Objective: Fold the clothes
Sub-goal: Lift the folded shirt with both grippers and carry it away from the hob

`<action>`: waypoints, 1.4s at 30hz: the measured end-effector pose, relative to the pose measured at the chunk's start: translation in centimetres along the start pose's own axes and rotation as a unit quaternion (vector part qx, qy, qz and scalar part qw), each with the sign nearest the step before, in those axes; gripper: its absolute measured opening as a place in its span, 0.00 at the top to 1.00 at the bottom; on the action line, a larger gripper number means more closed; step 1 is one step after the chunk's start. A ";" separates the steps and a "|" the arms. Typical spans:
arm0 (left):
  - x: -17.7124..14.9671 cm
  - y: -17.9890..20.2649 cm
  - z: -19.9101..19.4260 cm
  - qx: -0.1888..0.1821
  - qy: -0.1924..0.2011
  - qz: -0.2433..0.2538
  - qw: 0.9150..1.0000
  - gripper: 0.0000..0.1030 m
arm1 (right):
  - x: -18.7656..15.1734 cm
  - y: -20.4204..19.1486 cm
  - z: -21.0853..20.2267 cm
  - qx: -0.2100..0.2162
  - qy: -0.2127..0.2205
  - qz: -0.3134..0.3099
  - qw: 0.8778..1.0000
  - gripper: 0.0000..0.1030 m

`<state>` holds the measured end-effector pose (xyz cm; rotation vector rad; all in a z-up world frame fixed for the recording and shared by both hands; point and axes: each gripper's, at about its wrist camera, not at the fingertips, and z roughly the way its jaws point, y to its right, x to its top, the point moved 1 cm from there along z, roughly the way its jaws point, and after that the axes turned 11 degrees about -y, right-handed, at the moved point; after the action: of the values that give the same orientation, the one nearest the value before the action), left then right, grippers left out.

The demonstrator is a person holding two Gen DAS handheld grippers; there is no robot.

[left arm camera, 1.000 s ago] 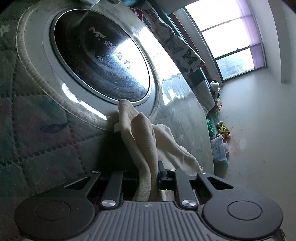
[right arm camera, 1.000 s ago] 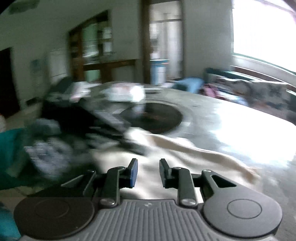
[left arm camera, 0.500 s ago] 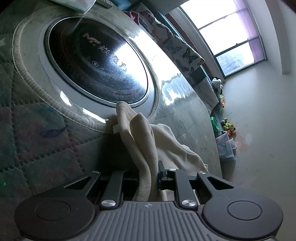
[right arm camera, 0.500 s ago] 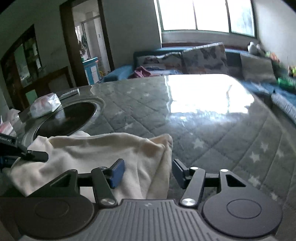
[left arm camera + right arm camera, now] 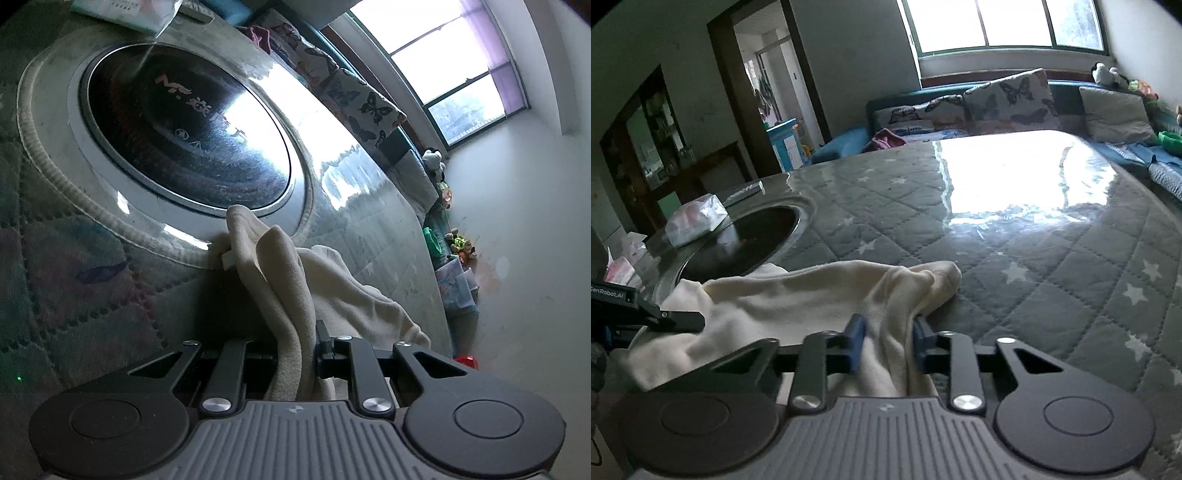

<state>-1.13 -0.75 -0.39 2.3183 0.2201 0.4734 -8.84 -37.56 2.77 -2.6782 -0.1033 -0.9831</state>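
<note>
Presently, both grippers are clamped on one cream garment (image 5: 798, 295) that lies on a table covered by a grey quilted cloth with white stars (image 5: 1052, 266) under a glossy clear sheet.

Left gripper (image 5: 295, 343): jaws closed on a bunched fold of the garment (image 5: 284, 280). The fabric rises from between the fingers as a narrow ridge and drapes away to the right onto the table. The camera is rolled, so the table surface appears tilted. The ridge's tip sits against the pale rim of a round black glass panel (image 5: 184, 136) set into the table; the panel bears pale lettering and reflects window light.

Right gripper (image 5: 886, 343): jaws closed on the garment's near edge, cloth pinched between a blue pad (image 5: 856, 341) and a dark one. From this grip the fabric runs leftward across the table to the left gripper (image 5: 679, 320), visible at the left edge. A rounded corner of the cloth projects forward just right of centre, resting on the quilted cover.

Surroundings: a wrapped tissue pack (image 5: 696, 219) lies on the far rim of the black panel. A sofa with butterfly-print cushions (image 5: 1008, 98) stands beyond the table, below a bright window (image 5: 1004, 22)
</note>
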 end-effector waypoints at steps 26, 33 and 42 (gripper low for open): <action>-1.7 14.8 7.9 -0.032 -0.064 0.171 0.983 0.83 | -0.5 5.6 -12.7 -0.130 0.100 0.010 0.986 0.84; -2.6 19.4 11.5 -0.032 -0.083 0.206 0.975 0.83 | -0.2 9.3 -14.5 -0.174 0.106 0.023 0.979 0.84; -3.3 22.5 14.4 -0.022 -0.091 0.230 0.969 0.83 | 0.2 11.7 -14.8 -0.200 0.108 0.026 0.973 0.84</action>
<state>1.94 -26.85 5.20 2.3481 -0.4219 0.4774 -15.99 -53.03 10.80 -2.8795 0.2350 -1.3982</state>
